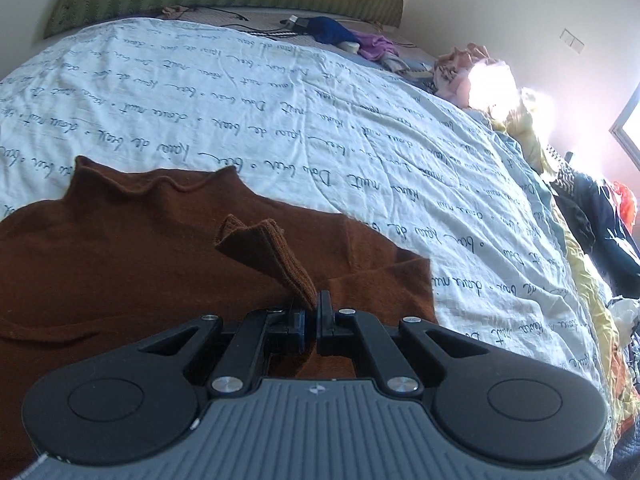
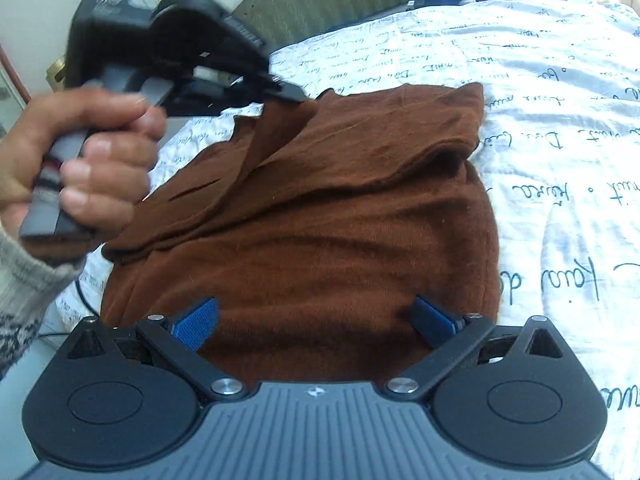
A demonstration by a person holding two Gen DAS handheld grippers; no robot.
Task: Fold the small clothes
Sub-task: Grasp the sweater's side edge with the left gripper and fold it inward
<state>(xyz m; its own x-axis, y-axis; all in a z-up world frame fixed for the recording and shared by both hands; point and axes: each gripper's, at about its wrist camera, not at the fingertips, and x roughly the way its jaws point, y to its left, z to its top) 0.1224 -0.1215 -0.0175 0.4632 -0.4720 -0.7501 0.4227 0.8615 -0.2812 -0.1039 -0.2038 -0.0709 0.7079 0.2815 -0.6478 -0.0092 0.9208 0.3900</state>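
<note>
A brown sweater (image 2: pixel 320 220) lies on the bed (image 1: pixel 240 100), over a white sheet printed with script. The left gripper (image 1: pixel 311 312) has its jaws clamped on the ribbed cuff of a sleeve (image 1: pixel 268 248), which rises from the jaws and is lifted across the sweater's body. The right gripper (image 2: pixel 316 320) hovers low over the sweater's near part, jaws spread wide apart with brown knit showing between them and nothing gripped. A hand (image 2: pixel 80 160) holds the left gripper's handle.

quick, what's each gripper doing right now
left gripper: closed on the cuff of the brown sweater's sleeve
right gripper: open, holding nothing, over the sweater
</note>
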